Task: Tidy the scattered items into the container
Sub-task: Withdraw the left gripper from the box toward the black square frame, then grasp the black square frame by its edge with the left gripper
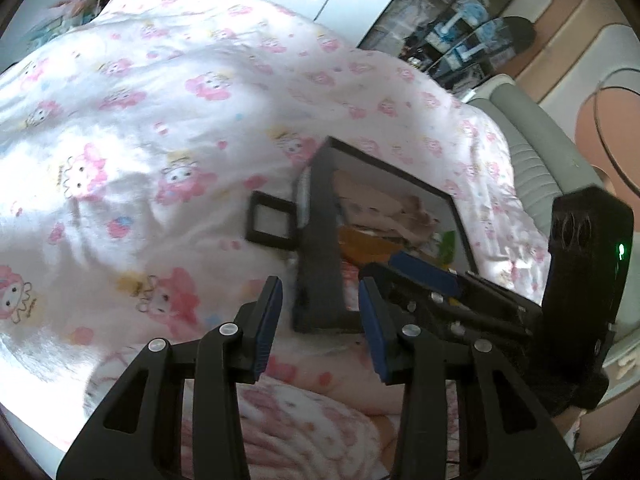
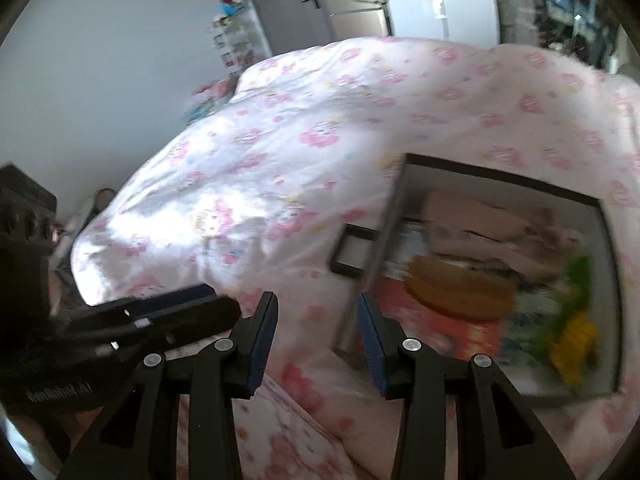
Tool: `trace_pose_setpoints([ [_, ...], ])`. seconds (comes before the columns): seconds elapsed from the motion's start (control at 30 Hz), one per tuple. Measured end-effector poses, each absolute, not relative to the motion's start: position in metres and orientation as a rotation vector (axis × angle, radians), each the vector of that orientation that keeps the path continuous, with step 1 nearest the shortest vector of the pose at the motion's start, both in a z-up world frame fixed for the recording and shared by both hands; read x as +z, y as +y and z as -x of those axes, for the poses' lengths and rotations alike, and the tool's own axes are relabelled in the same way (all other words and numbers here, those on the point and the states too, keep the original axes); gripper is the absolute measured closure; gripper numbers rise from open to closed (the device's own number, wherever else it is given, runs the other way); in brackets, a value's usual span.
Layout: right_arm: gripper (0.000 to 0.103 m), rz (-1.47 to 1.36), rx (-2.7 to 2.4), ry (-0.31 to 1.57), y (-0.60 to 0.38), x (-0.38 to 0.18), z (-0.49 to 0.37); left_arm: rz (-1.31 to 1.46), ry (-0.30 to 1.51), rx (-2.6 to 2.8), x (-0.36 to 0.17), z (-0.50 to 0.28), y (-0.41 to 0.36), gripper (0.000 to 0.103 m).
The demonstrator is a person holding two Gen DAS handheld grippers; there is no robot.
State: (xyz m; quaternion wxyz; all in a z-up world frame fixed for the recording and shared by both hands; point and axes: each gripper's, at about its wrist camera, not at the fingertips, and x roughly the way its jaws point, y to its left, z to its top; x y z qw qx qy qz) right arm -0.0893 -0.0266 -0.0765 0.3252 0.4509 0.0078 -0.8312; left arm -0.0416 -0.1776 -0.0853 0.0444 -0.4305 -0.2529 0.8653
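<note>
A dark rectangular container (image 1: 320, 240) (image 2: 608, 280) sits on the pink cartoon-print bedspread. It holds tan, orange, red, green and yellow items, too blurred to name. A small black square frame (image 1: 270, 223) (image 2: 354, 251) lies on the bedspread against the container's left side. My left gripper (image 1: 320, 330) is open and empty, a little short of the container's near corner. My right gripper (image 2: 318, 338) is open and empty, near the container's near-left corner. Each gripper shows at the edge of the other's view: the right one (image 1: 420, 276), the left one (image 2: 180, 308).
The bedspread (image 1: 160, 120) is rumpled and covers most of both views. A grey padded headboard (image 1: 532, 160) runs along the right. A dark shelf with toys (image 1: 452, 32) stands beyond it. A folded pink quilt (image 2: 300, 420) lies below the grippers.
</note>
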Motion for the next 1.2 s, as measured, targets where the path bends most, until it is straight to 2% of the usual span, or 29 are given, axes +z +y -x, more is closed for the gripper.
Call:
trace_pose_setpoints([
  [0.37, 0.066, -1.334, -2.132, -0.039, -0.082, -0.115, 0.153, 1.549, -0.966, 2.612, -0.147, 0.103, -0.253, 0.064],
  [0.63, 0.066, -1.353, -2.239, -0.039, -0.072, -0.123, 0.181, 1.749, -0.966, 2.416, -0.197, 0.183, -0.237, 0.064],
  [0.77, 0.067, -1.363, -2.205, -0.108, -0.062, -0.124, 0.191, 1.849, -0.934, 2.362, -0.220, 0.212, -0.222, 0.071],
  [0.83, 0.067, -1.362, -2.199, -0.105, -0.062, -0.123, 0.192, 1.891, -0.921, 2.327, -0.233, 0.218, -0.215, 0.083],
  [0.87, 0.067, -1.360, -2.198, -0.102, -0.061, -0.122, 0.192, 1.908, -0.921, 2.301, -0.239, 0.219, -0.212, 0.094],
  [1.2, 0.067, -1.365, -2.176, -0.111, -0.071, -0.119, 0.179, 1.802, -0.941, 2.436, -0.199, 0.169, -0.238, 0.095],
])
